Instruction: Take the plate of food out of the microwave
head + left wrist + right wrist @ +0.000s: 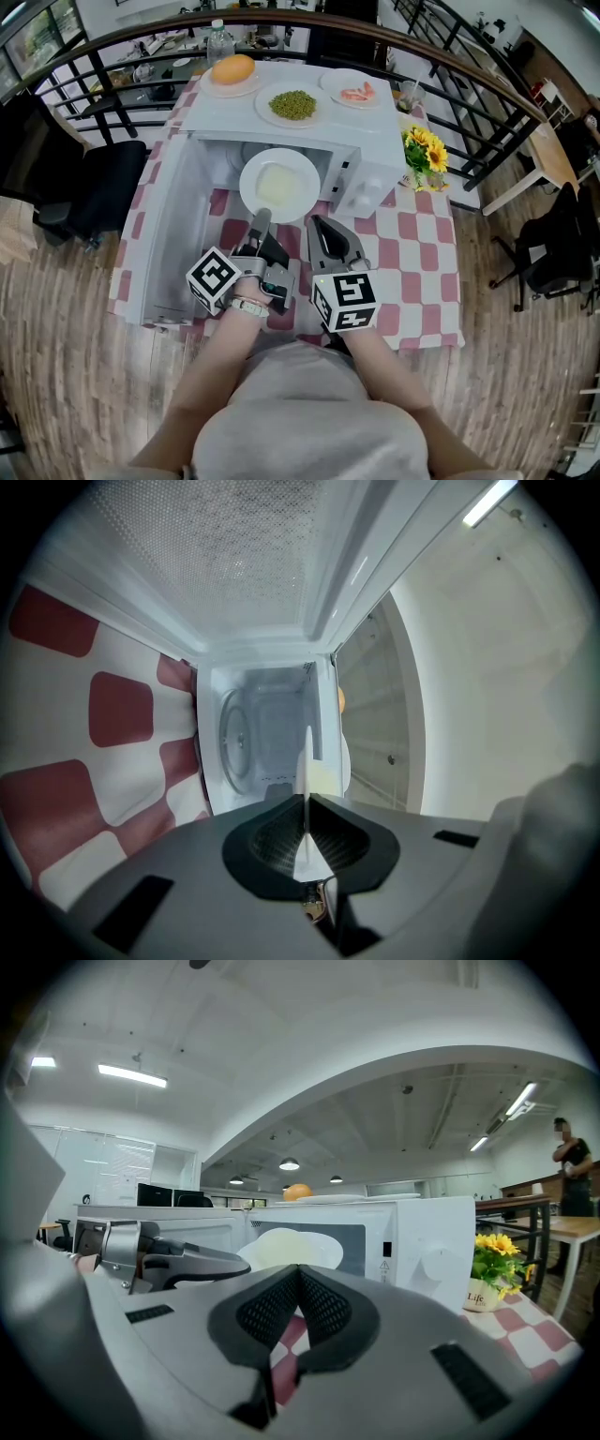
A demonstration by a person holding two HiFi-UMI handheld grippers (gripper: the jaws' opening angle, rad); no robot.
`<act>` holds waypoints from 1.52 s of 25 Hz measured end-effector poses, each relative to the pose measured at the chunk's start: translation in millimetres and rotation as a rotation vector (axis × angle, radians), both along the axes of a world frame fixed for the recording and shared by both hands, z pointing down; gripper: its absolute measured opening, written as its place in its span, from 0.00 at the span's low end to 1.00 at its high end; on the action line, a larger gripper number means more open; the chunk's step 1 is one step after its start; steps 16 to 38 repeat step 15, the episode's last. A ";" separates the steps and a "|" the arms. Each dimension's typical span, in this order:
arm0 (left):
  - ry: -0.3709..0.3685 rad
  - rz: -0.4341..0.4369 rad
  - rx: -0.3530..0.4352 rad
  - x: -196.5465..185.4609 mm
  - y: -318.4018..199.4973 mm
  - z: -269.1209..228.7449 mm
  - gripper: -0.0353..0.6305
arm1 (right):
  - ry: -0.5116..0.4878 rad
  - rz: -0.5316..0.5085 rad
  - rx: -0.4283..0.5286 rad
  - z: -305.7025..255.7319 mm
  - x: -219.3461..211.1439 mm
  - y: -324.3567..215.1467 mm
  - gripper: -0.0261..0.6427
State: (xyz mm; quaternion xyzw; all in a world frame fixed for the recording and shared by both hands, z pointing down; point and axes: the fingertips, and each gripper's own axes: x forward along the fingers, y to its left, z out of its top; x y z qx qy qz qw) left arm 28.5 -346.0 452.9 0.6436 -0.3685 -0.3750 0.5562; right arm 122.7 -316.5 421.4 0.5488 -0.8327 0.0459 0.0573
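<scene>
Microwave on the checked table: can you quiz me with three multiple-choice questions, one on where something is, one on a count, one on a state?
1. Where are the sunflowers relative to the microwave?
A. on top of it
B. beside it, on the table
C. inside it

2. How many plates sit on top of the microwave?
A. one
B. three
C. five

3. The left gripper is:
A. open and empty
B. out of sight
C. shut on the white plate's rim

Answers:
1 B: they stand on the checked cloth at its side.
2 B: one holds orange food, one green peas, one shrimp.
3 C: the rim shows edge-on between its closed jaws.
</scene>
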 end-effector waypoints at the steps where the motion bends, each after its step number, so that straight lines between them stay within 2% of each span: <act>1: 0.004 0.000 0.000 0.3 -0.2 -0.4 0.08 | 0.001 -0.001 0.000 0.1 0.0 0.0 0.08; 7: -0.015 0.005 -0.027 1.5 2.1 3.3 0.08 | 0.003 -0.011 -0.004 1.4 -2.1 1.1 0.08; 38: -0.012 0.001 -0.024 0.2 1.3 1.8 0.08 | 0.003 -0.015 -0.005 1.6 -3.9 0.0 0.08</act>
